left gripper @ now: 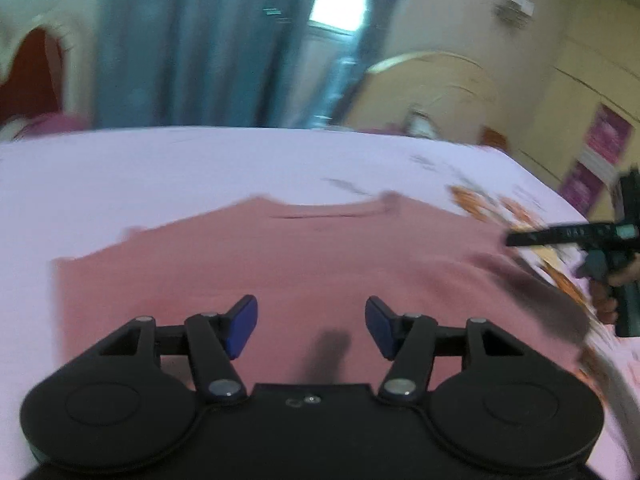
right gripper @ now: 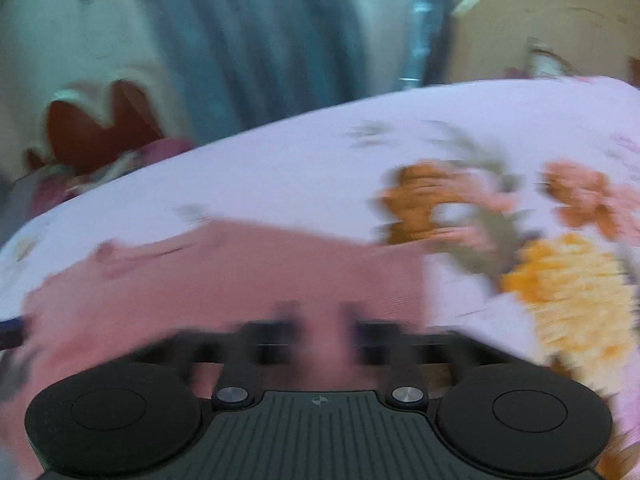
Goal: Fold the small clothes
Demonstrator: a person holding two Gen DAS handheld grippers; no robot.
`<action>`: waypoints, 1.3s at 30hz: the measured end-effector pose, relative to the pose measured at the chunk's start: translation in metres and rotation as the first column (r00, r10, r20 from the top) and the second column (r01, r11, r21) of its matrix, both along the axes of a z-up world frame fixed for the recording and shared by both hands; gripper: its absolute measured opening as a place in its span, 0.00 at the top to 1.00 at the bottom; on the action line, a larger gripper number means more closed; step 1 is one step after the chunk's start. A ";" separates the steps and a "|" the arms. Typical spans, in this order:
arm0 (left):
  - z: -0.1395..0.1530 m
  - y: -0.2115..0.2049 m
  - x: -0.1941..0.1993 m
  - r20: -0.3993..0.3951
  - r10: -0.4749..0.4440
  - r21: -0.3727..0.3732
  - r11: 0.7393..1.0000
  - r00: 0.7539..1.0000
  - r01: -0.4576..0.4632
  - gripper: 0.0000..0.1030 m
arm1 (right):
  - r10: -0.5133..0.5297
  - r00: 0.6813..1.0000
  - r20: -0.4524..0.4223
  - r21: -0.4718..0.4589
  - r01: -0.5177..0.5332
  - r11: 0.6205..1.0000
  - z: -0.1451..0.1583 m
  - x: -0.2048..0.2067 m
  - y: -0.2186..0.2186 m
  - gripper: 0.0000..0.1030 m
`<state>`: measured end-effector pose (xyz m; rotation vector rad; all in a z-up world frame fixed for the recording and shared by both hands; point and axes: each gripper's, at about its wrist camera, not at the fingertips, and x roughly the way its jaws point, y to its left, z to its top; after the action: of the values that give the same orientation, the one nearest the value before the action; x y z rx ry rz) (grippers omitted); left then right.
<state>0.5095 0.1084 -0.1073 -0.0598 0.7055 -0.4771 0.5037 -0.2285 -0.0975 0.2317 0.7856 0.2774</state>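
Pink garment (left gripper: pixel 288 264): lies flat on the bed's pale floral sheet (left gripper: pixel 160 168), in the left wrist view.
Left gripper (left gripper: pixel 311 328): above the garment's near part, jaws apart, nothing between the blue pads.
Right gripper (left gripper: pixel 516 239): at the right edge, in a hand (left gripper: pixel 604 300).
Right wrist view: blurred; right gripper (right gripper: pixel 320 340) over the garment (right gripper: pixel 240 272), jaws apart, cloth visible between them; whether they touch it I cannot tell.
Curtain (right gripper: pixel 248 40): blue, behind the bed.

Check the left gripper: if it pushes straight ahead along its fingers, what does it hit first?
Most likely the pink garment spread on the bedsheet. The left gripper is open, nothing between its fingers, angled down at the cloth. Depth is unclear in this blurred fisheye view.
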 end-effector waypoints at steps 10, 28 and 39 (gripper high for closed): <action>-0.025 -0.034 -0.033 -0.025 0.018 0.033 0.999 1.000 -0.017 0.43 | 0.246 0.969 -0.024 0.039 -0.245 0.969 -0.015 -0.055 0.040 0.68; -0.016 -0.045 -0.095 -0.010 0.077 -0.013 0.997 0.997 -0.077 0.42 | 0.134 0.991 0.013 0.027 -0.134 0.991 0.005 -0.118 0.044 0.50; -0.036 -0.046 -0.116 -0.064 0.130 0.062 0.990 0.989 -0.126 0.43 | 0.163 0.984 -0.070 -0.108 -0.169 0.980 -0.017 -0.128 0.075 0.89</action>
<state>0.3934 0.0621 -0.1431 -0.0669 0.7772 -0.3323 0.3757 -0.1539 -0.1148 0.0674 0.8795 0.3835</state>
